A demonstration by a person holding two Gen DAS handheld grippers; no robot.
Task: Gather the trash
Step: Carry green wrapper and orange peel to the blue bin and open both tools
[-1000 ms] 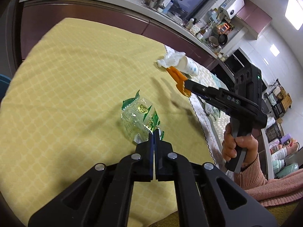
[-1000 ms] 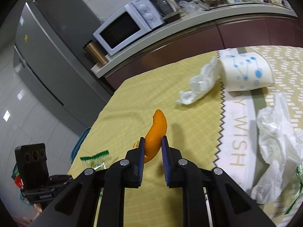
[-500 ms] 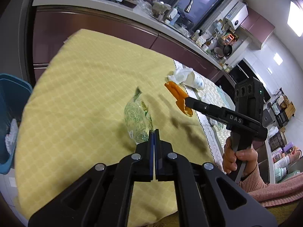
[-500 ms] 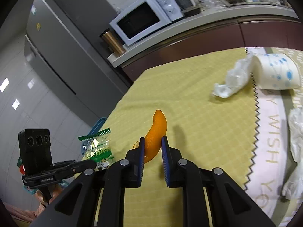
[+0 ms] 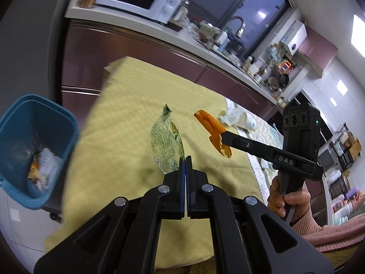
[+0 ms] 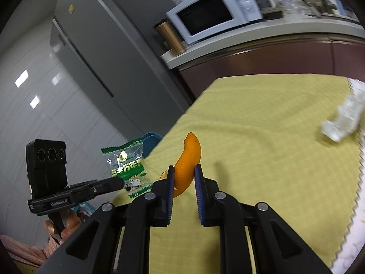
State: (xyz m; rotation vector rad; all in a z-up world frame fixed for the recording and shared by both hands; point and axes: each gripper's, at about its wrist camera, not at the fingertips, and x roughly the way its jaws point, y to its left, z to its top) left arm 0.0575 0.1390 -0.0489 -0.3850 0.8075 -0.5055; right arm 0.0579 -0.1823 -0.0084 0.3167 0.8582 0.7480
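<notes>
My left gripper [image 5: 185,159] is shut on the lower edge of a clear snack wrapper with green print [image 5: 166,146], held up above the yellow tablecloth [image 5: 127,118]. The same wrapper [image 6: 126,166] shows in the right wrist view beside the left gripper [image 6: 118,183]. My right gripper [image 6: 184,171] is shut on a curved strip of orange peel [image 6: 188,159], lifted off the cloth; in the left wrist view the peel [image 5: 211,127] sticks out of the right gripper [image 5: 224,137]. A blue bin [image 5: 68,123] with trash in it stands on the floor at the left.
A crumpled white tissue [image 6: 342,123] and a paper cup [image 5: 247,121] lie at the table's far right side. A counter with a microwave [image 6: 214,16] and a grey fridge [image 6: 102,52] stand behind. A hand [image 5: 287,201] in a pink sleeve holds the right gripper.
Both grippers swung left with their loads and rose a little. The blue bin came into the left wrist view, and the tissue and cup slid toward the right edge of both views.
</notes>
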